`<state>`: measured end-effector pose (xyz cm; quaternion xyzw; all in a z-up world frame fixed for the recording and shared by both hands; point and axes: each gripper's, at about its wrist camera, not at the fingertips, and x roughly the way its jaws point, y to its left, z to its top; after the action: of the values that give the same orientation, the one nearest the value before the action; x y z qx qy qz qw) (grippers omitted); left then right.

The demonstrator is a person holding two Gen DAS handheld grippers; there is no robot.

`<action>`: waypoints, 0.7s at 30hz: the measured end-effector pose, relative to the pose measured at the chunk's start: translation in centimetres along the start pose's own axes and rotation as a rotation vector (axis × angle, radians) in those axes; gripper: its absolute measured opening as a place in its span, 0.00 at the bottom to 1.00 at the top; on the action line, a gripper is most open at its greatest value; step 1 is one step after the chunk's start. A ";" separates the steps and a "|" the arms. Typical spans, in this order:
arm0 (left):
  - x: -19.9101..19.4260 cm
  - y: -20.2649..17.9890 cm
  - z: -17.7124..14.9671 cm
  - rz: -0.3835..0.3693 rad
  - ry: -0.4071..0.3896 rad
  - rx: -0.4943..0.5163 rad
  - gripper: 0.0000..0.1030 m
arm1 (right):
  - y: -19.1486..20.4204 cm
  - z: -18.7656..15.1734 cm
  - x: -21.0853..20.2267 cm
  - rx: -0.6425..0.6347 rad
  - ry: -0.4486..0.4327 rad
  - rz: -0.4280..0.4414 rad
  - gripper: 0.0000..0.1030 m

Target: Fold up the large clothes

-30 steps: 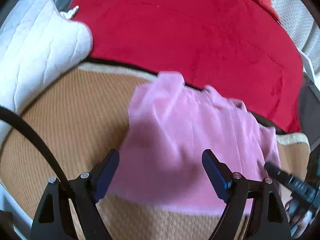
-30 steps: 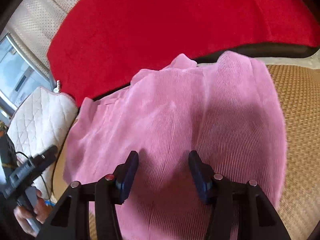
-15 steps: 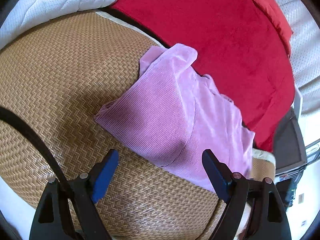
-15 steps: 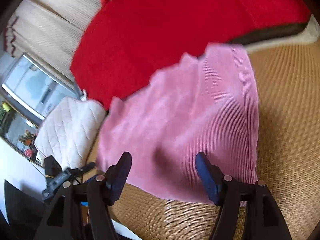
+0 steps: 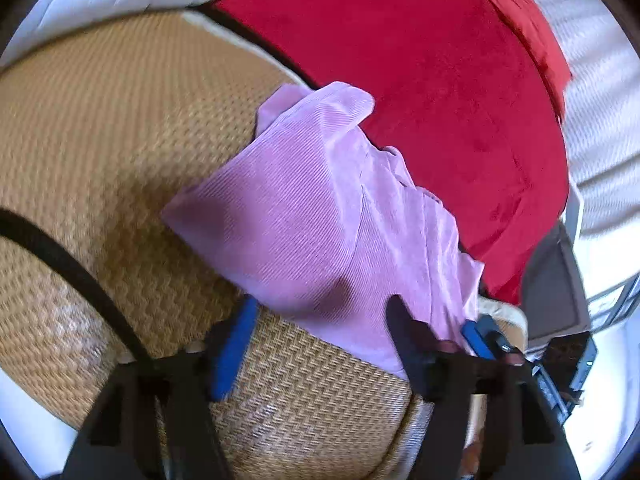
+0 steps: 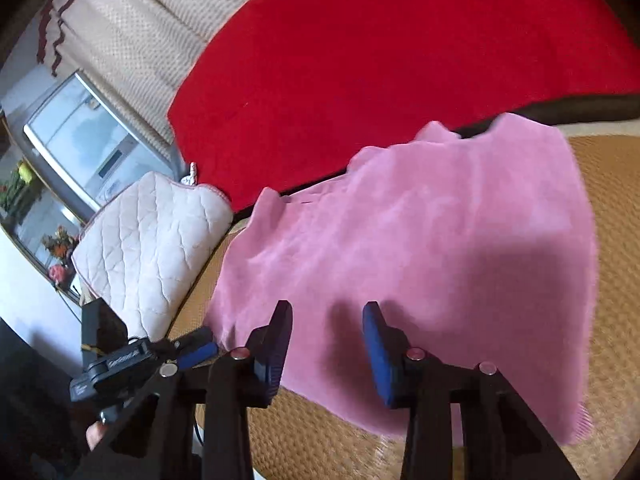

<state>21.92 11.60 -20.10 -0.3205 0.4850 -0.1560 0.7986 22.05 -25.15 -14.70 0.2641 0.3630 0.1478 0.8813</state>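
Note:
A pink ribbed garment lies folded into a compact shape on a woven straw mat; it also shows in the right wrist view. My left gripper is open and empty, its fingers straddling the garment's near edge. My right gripper is open and empty, just over the garment's near edge. In the left wrist view the right gripper shows at the garment's right end. In the right wrist view the left gripper shows at the garment's left end.
A red blanket lies beyond the mat, also in the right wrist view. A white quilted cushion sits to the left of the garment. A black cable crosses the mat. A window stands far left.
Both grippers have come closer to the garment's near edge and their jaws have narrowed somewhat. The garment lies where it was.

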 end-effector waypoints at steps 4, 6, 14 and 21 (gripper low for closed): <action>0.3 1.7 0.6 0.009 -0.006 -0.102 0.75 | 1.3 0.5 2.9 -0.029 0.032 -0.051 0.38; 1.1 2.6 0.9 0.007 0.002 -0.158 0.75 | 0.5 0.1 5.3 -0.023 0.123 -0.121 0.37; 2.9 2.3 2.6 -0.002 -0.092 -0.151 0.74 | -1.4 0.0 5.0 0.003 0.155 -0.068 0.21; 5.0 0.7 3.2 0.014 -0.174 -0.082 0.50 | -2.3 -0.3 4.7 0.014 0.164 -0.029 0.16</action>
<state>27.01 10.51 -22.91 -0.3618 0.4222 -0.1018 0.8249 25.29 -24.78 -18.80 0.2517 0.4389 0.1535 0.8488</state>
